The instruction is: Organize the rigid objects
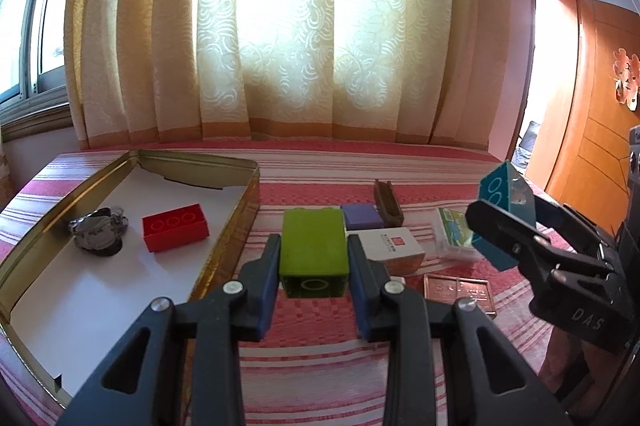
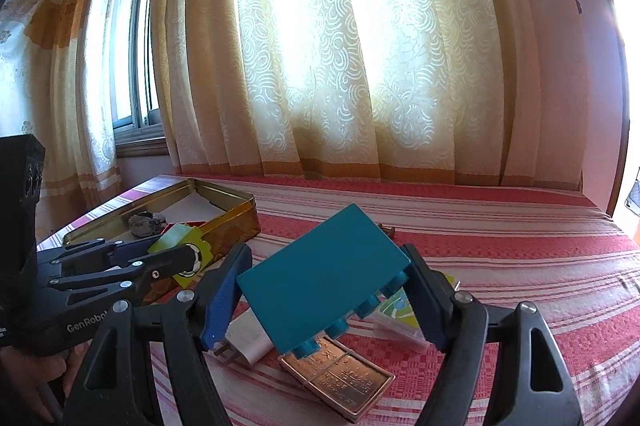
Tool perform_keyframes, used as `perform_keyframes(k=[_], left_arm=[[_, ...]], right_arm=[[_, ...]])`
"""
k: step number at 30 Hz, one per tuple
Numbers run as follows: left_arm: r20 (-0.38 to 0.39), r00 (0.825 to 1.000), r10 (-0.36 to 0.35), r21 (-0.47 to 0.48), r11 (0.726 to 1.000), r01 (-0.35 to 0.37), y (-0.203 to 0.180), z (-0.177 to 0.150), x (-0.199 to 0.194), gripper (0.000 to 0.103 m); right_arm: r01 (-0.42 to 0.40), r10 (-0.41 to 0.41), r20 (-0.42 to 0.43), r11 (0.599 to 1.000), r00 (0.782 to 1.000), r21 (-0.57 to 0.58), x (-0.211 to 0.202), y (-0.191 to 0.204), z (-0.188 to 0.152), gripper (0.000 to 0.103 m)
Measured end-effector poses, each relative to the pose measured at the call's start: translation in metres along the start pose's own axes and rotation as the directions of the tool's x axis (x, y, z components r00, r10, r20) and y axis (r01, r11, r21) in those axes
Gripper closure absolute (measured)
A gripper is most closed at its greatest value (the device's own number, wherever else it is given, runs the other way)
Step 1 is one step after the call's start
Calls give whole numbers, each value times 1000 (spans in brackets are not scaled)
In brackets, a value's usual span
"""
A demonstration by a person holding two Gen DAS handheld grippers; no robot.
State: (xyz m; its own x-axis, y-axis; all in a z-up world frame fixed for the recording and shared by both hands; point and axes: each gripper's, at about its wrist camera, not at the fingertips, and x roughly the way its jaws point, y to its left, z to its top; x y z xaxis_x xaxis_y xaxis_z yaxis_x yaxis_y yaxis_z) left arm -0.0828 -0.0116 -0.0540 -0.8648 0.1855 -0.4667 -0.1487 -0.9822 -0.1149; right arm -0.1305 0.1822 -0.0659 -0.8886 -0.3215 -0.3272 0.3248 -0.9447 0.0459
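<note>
— Left wrist view: left gripper [image 1: 313, 268] clamped on green block [image 1: 313, 246], lifted above red striped cloth [image 1: 320, 354], just right of gold tin [image 1: 244, 210].
— Inside the tin?
— Red block [image 1: 176, 232] and crumpled silver piece [image 1: 98, 233] on white lining.
— Right wrist view?
— Right gripper [image 2: 326, 292] gripping teal block [image 2: 320, 278], tilted, studs facing down, above copper plate [image 2: 340, 378] and white plug [image 2: 248, 338].
— Elsewhere on the cloth?
— Purple block [image 1: 362, 217], white box [image 1: 390, 248], brown holder [image 1: 387, 204], clear packet [image 1: 454, 238].
</note>
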Motion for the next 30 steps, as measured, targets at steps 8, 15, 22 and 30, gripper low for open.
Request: perform_keyframes(k=[8,15,22,30], left_arm=[[18,1000,8,7,1000,-8,3,-1,-6,72],[17,1000,12,-13,1000,-11,12,-2,-9,72],[23,1000,16,-11,1000,-16,13,-3,-11,72],[35,999,23,-32,999,-22,20,-3,-15,72]], right_arm=[[-4,4,8,1000,1000,-11,-1,10,0,27],[-18,19,5,1000,1000,-20,0,19,0,27],[-32,32,3,999,999,-31,2,28,0,27],[-40,41,4,999,999,-33,3,33,0,27]])
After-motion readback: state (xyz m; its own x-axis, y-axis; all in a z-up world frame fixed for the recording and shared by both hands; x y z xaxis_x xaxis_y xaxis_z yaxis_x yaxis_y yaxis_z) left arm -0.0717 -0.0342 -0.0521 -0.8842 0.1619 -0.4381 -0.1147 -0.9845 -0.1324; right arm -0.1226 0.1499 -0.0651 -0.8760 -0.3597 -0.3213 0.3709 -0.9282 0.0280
